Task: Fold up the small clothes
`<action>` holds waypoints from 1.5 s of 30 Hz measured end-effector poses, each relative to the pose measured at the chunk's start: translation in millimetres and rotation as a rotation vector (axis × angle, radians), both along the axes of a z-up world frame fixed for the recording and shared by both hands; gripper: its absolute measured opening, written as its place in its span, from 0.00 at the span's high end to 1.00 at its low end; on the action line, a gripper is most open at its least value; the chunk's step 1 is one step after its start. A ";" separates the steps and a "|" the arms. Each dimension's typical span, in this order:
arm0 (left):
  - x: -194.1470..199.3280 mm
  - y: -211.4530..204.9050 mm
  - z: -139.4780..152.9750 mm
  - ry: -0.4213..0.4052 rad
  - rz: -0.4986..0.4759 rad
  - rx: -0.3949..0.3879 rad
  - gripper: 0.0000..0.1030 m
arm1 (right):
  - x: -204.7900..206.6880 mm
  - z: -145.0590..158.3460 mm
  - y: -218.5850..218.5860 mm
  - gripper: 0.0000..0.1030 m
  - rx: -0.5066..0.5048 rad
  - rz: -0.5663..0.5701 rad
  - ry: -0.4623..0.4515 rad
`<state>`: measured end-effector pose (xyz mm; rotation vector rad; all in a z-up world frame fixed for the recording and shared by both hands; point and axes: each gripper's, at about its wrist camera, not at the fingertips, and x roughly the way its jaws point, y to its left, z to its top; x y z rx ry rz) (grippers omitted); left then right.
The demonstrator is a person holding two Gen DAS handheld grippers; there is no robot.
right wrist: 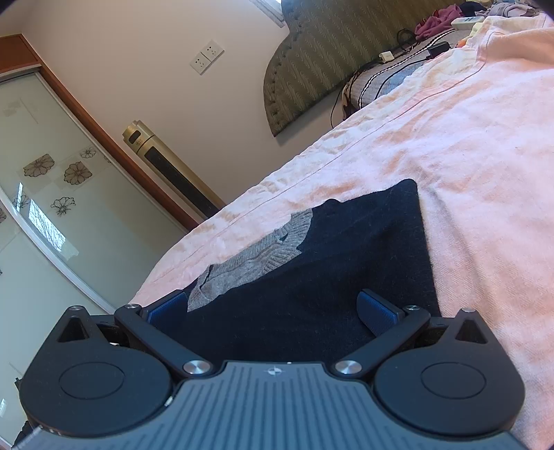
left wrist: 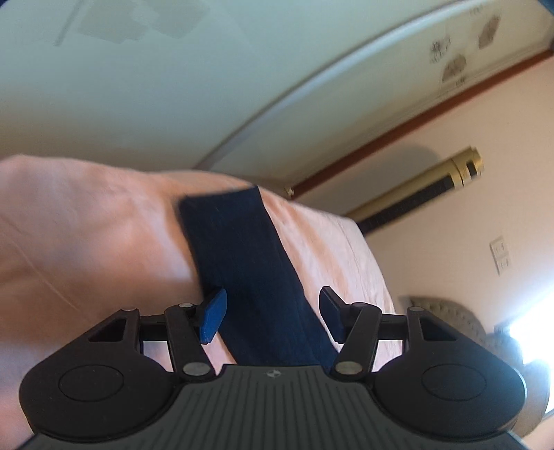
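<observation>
- The bed's wrinkled pink cotton sheet [right wrist: 467,145] fills the right of my right view.
- The dark navy knitted garment [right wrist: 339,263] with grey ribbed collar lies flat at centre; soft, light, floppy, so I'd pinch an edge.
- My left tool [left wrist: 273,316] and right tool [right wrist: 277,311] are spread apart, gripping nothing.

Motion blur softens the left wrist view. The dark garment [left wrist: 249,277] runs under the camera housing, its near end hidden. Far clutter [right wrist: 446,17] is too small to identify.
</observation>
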<state>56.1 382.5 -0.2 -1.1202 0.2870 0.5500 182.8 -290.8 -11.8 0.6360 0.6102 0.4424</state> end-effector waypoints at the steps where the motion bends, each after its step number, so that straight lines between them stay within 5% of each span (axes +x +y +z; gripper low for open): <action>1: -4.0 2.7 -1.0 -0.016 0.026 -0.007 0.27 | -0.1 0.0 -0.1 0.00 0.000 0.000 0.000; 4: -6.4 5.7 -2.3 -0.039 0.077 -0.026 0.25 | -0.6 0.2 -0.4 0.00 0.000 0.000 -0.001; 11: 5.6 19.6 3.1 0.015 0.003 0.052 0.29 | -0.8 0.3 -0.4 0.00 0.001 -0.001 -0.001; 13: 9.0 23.4 -0.8 0.057 -0.016 0.053 0.72 | -0.9 0.3 -0.6 0.00 0.001 -0.001 -0.001; 15: 14.4 25.1 -5.9 0.119 -0.019 0.062 0.93 | -1.1 0.3 -0.8 0.00 0.002 0.000 -0.002; 19: 18.8 12.8 2.8 0.169 -0.020 0.156 0.93 | -1.3 1.2 -0.1 0.00 0.007 -0.004 -0.003; 23: 35.8 -40.7 36.0 0.224 -0.057 0.409 0.94 | -1.4 1.2 -0.2 0.00 0.007 -0.004 -0.004; 27: 63.1 -160.3 73.8 0.144 -0.304 0.726 0.94 | -1.7 1.5 -0.3 0.00 0.011 -0.006 -0.005; 29: 73.2 -225.1 77.7 0.078 -0.489 0.812 0.94 | -1.9 1.5 -0.6 0.00 0.012 -0.006 -0.005; 32: 81.9 -307.8 60.1 0.044 -0.742 0.862 0.93 | -2.1 1.5 -0.7 0.00 0.012 -0.006 -0.005; 35: 81.7 -352.2 29.9 0.064 -0.861 0.918 0.93 | -2.2 2.0 -0.1 0.00 0.011 -0.006 -0.006; 37: 85.1 -359.0 16.9 0.119 -0.876 0.922 0.93 | -2.3 2.2 0.6 0.00 0.009 -0.004 -0.006; 42: 70.9 -335.9 22.4 0.010 -0.814 0.848 0.93 | -1.3 4.1 3.4 0.00 -0.017 -0.005 0.005; 45: 68.2 -337.3 22.5 -0.023 -0.800 0.844 0.93 | 1.7 22.7 16.6 0.00 -0.026 -0.058 0.115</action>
